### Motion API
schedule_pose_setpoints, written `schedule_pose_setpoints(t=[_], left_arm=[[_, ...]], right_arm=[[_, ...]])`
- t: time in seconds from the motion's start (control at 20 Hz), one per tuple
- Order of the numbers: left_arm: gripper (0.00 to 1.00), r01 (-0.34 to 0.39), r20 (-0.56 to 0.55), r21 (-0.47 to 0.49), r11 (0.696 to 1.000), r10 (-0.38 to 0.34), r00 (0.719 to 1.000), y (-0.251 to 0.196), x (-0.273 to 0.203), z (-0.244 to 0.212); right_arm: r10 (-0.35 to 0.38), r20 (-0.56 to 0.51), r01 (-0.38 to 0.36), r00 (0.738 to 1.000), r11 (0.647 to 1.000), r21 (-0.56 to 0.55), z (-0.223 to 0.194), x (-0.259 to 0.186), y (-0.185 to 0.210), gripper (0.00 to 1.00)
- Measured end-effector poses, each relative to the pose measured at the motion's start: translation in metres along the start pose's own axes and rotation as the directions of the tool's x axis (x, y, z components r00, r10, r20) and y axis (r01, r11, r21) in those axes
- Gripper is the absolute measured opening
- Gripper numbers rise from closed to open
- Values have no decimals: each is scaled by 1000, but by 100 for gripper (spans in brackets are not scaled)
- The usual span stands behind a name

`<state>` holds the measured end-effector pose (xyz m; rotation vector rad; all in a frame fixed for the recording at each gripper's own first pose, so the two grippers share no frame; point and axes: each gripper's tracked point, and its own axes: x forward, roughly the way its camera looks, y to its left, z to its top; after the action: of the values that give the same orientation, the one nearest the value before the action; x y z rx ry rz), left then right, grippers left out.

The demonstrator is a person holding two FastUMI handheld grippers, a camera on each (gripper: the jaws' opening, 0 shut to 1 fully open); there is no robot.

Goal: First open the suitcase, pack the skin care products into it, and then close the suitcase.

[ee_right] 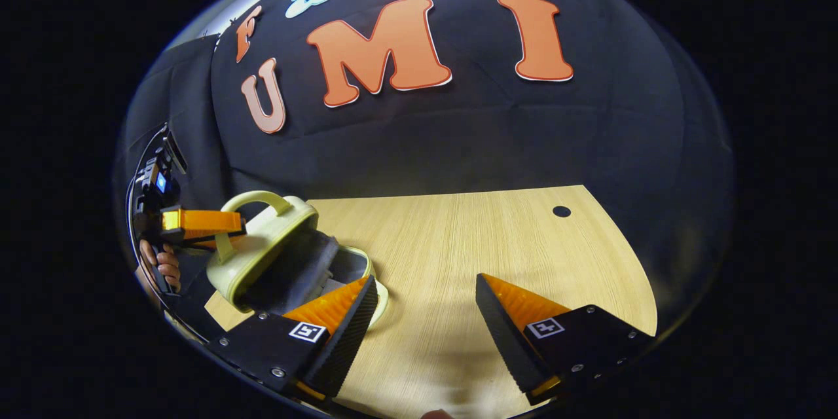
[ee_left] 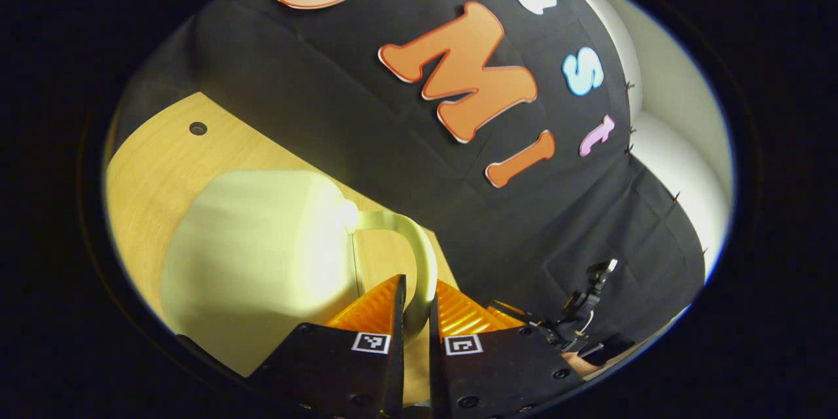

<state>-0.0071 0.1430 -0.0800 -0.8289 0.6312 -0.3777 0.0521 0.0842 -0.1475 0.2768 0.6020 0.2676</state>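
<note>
My left hand-held gripper (ee_left: pixel 417 304) pinches the suitcase (ee_right: pixel 275 255) handle (ee_left: pixel 419 262), lid half raised, right hand-held gripper (ee_right: pixel 425 314) wide and empty, packing not started.

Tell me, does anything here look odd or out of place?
Nothing is spilled or broken. The little suitcase sits half open on the table, its lid held up by the handle, which the left gripper pinches. The right gripper is open.

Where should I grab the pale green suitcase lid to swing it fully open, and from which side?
Hold the curved carry handle on the pale green hard-shell suitcase. The left gripper already has its fingers closed across that loop from the lid's outer side. The loop stands clear of the smooth shell, and the lid is already partly raised. The right gripper hangs open over the wooden table.
</note>
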Motion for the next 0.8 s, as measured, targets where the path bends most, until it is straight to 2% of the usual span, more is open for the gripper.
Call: schedule_pose_setpoints(t=[0.2,0.35,0.45,0.55,0.65,0.7,0.75,0.8], left_arm=[[16,-103,-107,118,988,116,987,-4,41,-48],[16,-193,-166,188,963,225,960,3,57,-88],[16,-239,-192,201,950,277,941,11,66,-108],[26,-256,-223,185,949,294,930,12,73,-121],[36,-228,-224,125,966,251,942,-7,79,-127],[37,-241,-196,135,961,264,944,-11,87,-125],[57,-272,-152,164,948,297,943,-10,90,-118],[65,-292,-114,196,936,317,942,-9,91,-112]], right_arm=[[8,-5,-8,1000,1000,9,-5,-4,-14,96],[3,-6,-3,1000,1000,20,-6,-9,-31,96],[0,-12,0,1000,1000,27,-7,-14,-43,96],[-7,-2,7,1000,999,43,-3,-18,-56,95],[-15,13,15,1000,999,42,2,-23,-70,96],[-22,16,21,1000,999,38,2,-25,-76,95],[-25,20,24,999,999,33,3,-27,-81,95],[-24,34,23,999,999,23,6,-29,-85,95]])
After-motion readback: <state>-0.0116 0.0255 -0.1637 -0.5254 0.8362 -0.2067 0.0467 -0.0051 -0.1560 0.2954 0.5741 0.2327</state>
